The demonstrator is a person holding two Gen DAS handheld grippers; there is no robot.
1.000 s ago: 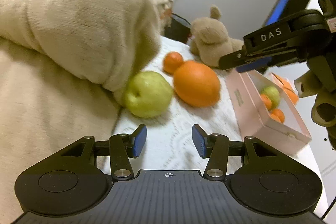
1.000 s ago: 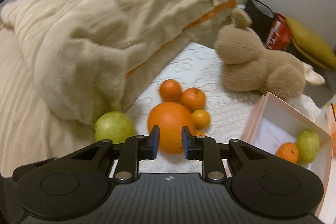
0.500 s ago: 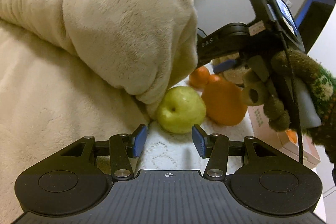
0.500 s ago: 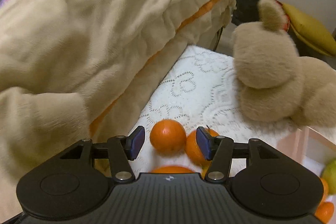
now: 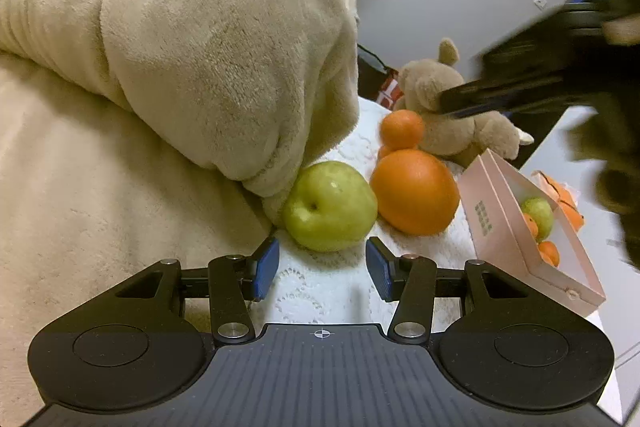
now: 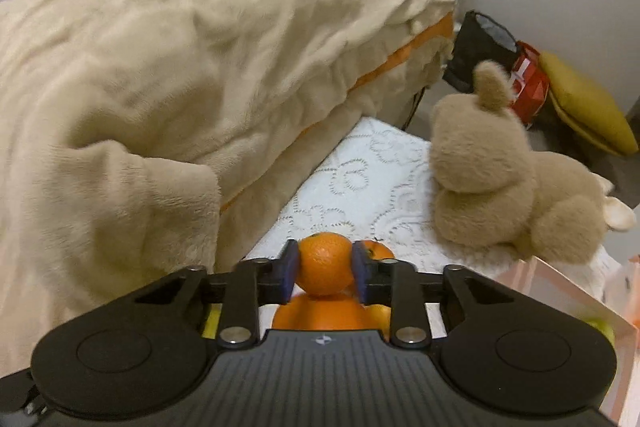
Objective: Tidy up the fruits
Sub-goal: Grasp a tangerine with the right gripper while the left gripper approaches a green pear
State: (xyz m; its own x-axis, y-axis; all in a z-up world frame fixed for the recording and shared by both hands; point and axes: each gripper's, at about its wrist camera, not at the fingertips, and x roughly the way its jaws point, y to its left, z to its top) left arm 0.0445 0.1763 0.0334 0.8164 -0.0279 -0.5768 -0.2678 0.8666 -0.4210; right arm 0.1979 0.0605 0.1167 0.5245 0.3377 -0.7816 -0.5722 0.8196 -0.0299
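Partly done. The pink box [image 5: 496, 223] at the bed's right edge already holds a green fruit and small oranges. The right gripper [image 6: 326, 273] jaws clamp a mandarin [image 6: 325, 267]. The left gripper [image 5: 322, 267] jaws stand open, empty, short of the green apple [image 5: 330, 206]; the large orange [image 5: 415, 191] remains loose.

You see a plush, deep-piled beige blanket [image 6: 200, 67] and a fuzzy tan stuffed toy [image 6: 492, 179]. The white cover [image 6: 360, 179] beneath is cloth with raised lace-like stitching. The small orange [image 6: 326, 269] has dimpled, faintly shiny skin; the green apple [image 5: 330, 207] looks smooth and glossy. The pink box [image 5: 496, 223] is matt card. Your left gripper [image 5: 322, 269] is matt black plastic with metal pins.
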